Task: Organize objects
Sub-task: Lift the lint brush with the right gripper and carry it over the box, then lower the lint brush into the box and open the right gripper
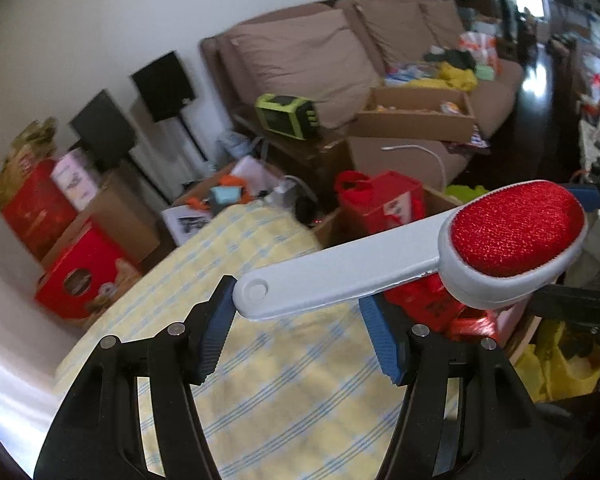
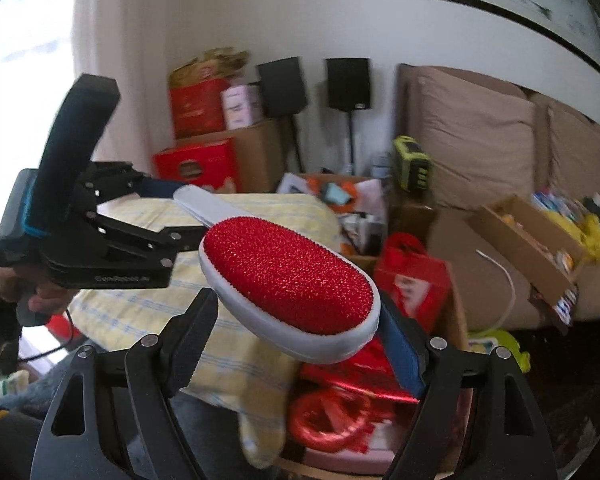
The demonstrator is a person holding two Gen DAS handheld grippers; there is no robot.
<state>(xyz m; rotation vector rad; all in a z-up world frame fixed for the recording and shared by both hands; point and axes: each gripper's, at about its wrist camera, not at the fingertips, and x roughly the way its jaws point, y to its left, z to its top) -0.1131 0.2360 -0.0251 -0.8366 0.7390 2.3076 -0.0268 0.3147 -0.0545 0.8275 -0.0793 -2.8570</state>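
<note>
Both tongs (image 1: pixel 298 320) (image 2: pixel 296 332) gripping lint brush (image 1: pixel 420 256)

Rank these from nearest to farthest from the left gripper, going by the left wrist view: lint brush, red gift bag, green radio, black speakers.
1. lint brush, between the left gripper fingers
2. red gift bag, beyond the table edge
3. green radio, beside the sofa
4. black speakers, against the far wall, left

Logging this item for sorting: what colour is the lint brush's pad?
Red, set in a white frame and handle: lint brush, clearest in the right wrist view.
</note>
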